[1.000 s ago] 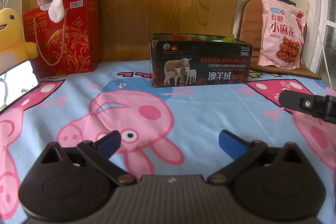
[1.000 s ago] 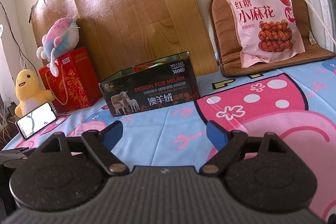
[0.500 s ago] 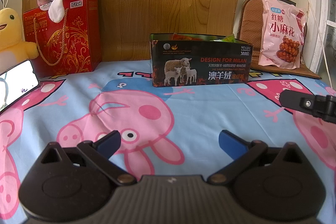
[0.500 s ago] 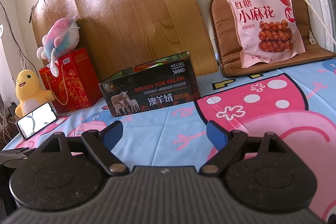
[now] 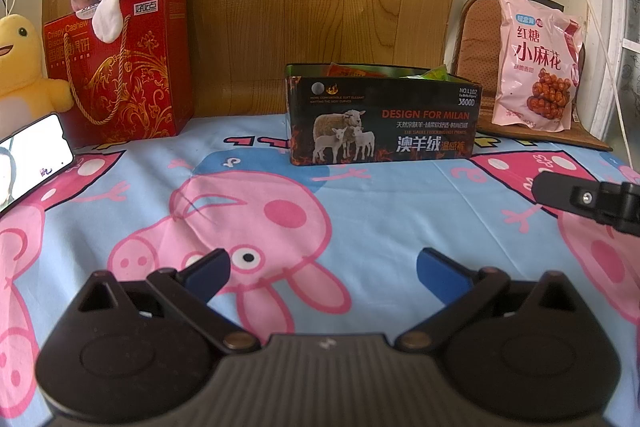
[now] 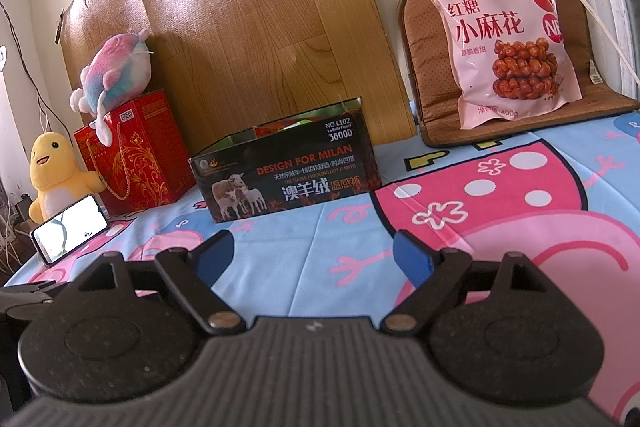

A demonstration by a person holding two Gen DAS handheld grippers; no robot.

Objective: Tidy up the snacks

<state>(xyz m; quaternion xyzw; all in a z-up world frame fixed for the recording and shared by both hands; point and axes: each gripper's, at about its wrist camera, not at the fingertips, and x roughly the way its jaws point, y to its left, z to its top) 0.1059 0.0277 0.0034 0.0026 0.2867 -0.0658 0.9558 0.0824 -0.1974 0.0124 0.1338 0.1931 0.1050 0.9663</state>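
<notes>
Both tongs, left (image 5: 322,267) and right (image 6: 312,253), gape wide and hold nothing. Your pink plastic snack bag (image 6: 508,43) leans upright on the brown cushion (image 6: 600,103), well apart from the black open-topped carton (image 6: 288,175). Expect light, crinkly, slippery film with brittle contents; pinch the top seam.

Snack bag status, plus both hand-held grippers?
Left hand-held gripper open, empty. Right hand-held gripper open, empty. Pink snack bag upright against brown cushion, untouched. Black box open-topped; nothing blocking.
</notes>
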